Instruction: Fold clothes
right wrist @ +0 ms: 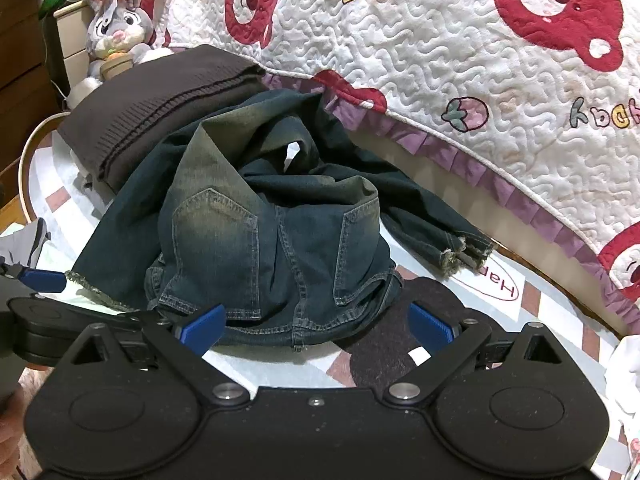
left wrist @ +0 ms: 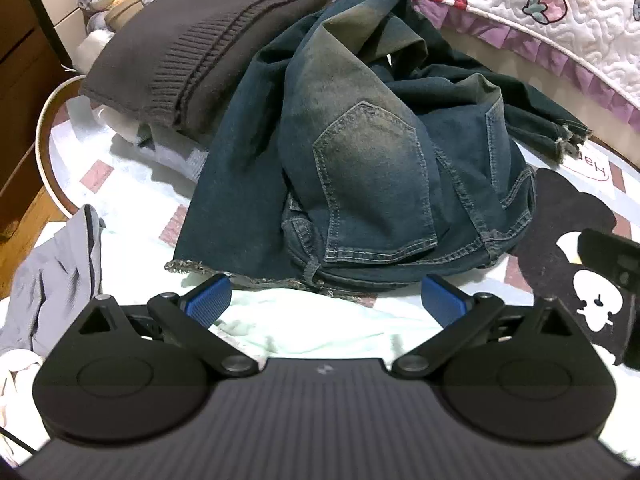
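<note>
Bed (left wrist: pixel 120 200) – jeans (left wrist: pixel 360 168) crumpled, both grippers wide.

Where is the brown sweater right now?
In both wrist views the folded brown sweater lies at upper left, behind the crumpled jeans and just in front of the plush bunny.

A round table (left wrist: pixel 46 136) with a white, pink-checked cover carries crumpled blue jeans (left wrist: pixel 360 176) at centre. A folded brown sweater (left wrist: pixel 208 48) sits at eleven o'clock — a grey garment (left wrist: pixel 56 280) at eight.
</note>
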